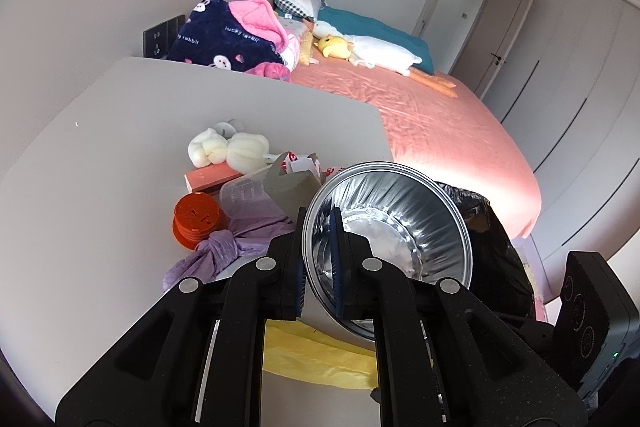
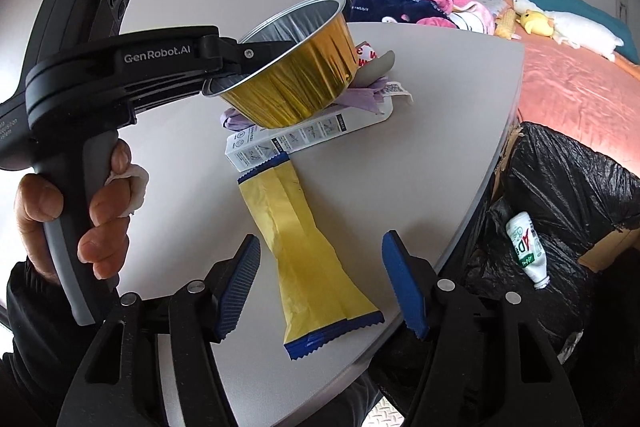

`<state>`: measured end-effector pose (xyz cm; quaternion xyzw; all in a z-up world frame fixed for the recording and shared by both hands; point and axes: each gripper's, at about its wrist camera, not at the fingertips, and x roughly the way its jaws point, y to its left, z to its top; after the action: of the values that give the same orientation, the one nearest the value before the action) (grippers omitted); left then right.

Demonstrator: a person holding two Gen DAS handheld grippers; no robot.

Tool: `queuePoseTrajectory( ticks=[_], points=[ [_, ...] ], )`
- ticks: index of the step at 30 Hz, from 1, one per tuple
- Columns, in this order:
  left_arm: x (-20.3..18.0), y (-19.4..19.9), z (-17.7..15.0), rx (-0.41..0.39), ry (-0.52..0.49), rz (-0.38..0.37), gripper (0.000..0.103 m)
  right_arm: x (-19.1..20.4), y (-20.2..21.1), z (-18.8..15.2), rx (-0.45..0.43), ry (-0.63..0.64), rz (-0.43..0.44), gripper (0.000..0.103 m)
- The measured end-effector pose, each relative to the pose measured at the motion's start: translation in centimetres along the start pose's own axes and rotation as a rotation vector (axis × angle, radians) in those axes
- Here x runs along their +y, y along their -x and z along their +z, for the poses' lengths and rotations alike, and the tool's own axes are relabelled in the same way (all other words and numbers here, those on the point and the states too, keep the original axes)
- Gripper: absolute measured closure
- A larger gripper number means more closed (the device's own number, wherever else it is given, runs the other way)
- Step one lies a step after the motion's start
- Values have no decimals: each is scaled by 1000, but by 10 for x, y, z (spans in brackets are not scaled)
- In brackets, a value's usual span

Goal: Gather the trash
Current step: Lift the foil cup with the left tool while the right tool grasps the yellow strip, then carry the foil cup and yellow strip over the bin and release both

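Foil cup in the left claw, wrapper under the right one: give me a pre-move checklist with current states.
1. Left claw pinching the foil cup by its rim: ok.
2. Cup lifted off the table: ok.
3. Cup empty: ok, bare foil inside.
4. Black trash bag open beside the table, a bottle already inside: ok.
5. Right claw astride the yellow wrapper: ok; pads not on it yet.
6. Cup over the bag: not ok, above the table.

my left camera looks down along my fingers, close on the foil cup (image 1: pixel 386 227), bed (image 1: pixel 420 115) far behind. my right camera, nearer the table (image 2: pixel 180 147), shares cup, wrapper (image 2: pixel 308 247), bed.
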<state>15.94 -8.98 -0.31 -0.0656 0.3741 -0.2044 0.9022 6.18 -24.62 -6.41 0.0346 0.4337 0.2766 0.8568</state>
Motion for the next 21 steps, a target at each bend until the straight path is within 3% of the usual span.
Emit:
queuePoseTrajectory(
  ticks=[3,7,21],
  points=[
    [5,3,0,-8,17,3,94,3,-7,1,11,9,-4,45],
    [10,7,1,-16,30,6,94,3,-10,-1,15,15,-21,77],
    [-10,11,4,-26,13,-26,94,-41,38,6,-120,-94,-93,80]
  ],
)
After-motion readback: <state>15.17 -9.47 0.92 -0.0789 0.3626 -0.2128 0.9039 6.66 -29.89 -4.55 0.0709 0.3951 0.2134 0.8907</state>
